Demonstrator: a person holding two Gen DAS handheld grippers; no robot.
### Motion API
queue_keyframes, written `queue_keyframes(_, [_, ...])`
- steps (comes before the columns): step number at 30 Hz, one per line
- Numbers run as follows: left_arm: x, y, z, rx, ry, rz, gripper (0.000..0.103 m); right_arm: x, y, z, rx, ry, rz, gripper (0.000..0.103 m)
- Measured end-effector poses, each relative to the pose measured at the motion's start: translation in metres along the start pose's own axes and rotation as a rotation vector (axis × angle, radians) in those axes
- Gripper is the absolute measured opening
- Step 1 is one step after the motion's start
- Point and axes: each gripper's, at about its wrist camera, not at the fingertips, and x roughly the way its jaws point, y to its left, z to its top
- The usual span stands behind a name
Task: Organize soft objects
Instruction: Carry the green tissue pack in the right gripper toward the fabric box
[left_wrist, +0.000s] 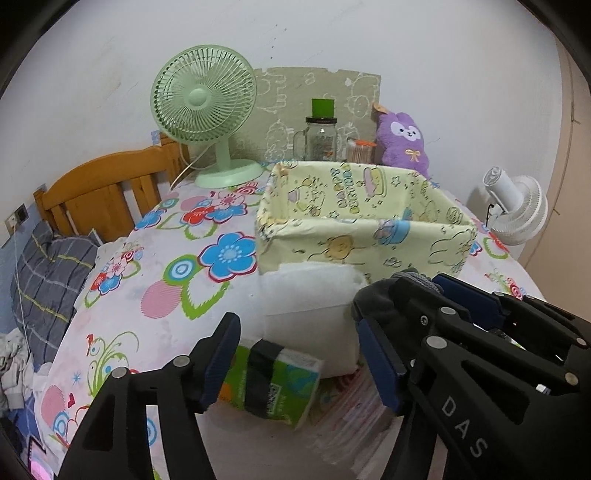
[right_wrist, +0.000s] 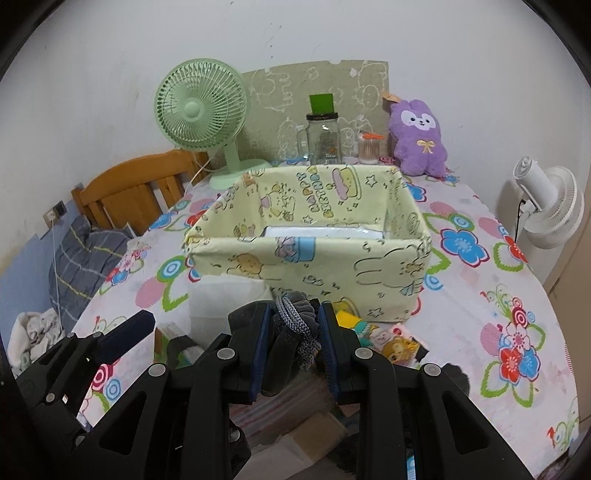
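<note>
I see the floral surface (right_wrist: 480, 221) filling mid-frame, the yellow box (right_wrist: 314, 254) at centre. Just below it my right gripper (right_wrist: 293, 343) is clamped on a grey cloth (right_wrist: 291, 332) with a cord. My left gripper (left_wrist: 299, 354) gapes wide, lower centre, over a tissue pack (left_wrist: 273, 380).

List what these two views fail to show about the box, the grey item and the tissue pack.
- Yellow fabric box: in the left wrist view its near wall hides the floor; the right wrist view shows only a white strip inside.
- Grey fabric item: the shut right gripper covers most of it; its kind is unclear.
- Green tissue pack: print blurred, partly behind the open left gripper.
</note>
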Motion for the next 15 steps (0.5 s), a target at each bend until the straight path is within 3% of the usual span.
queue_keyframes(15, [0.015,0.016,-0.01,0.0,0.037,0.006,0.082,0.018,0.014,-0.012,-0.003,0.045,-0.018,0.029])
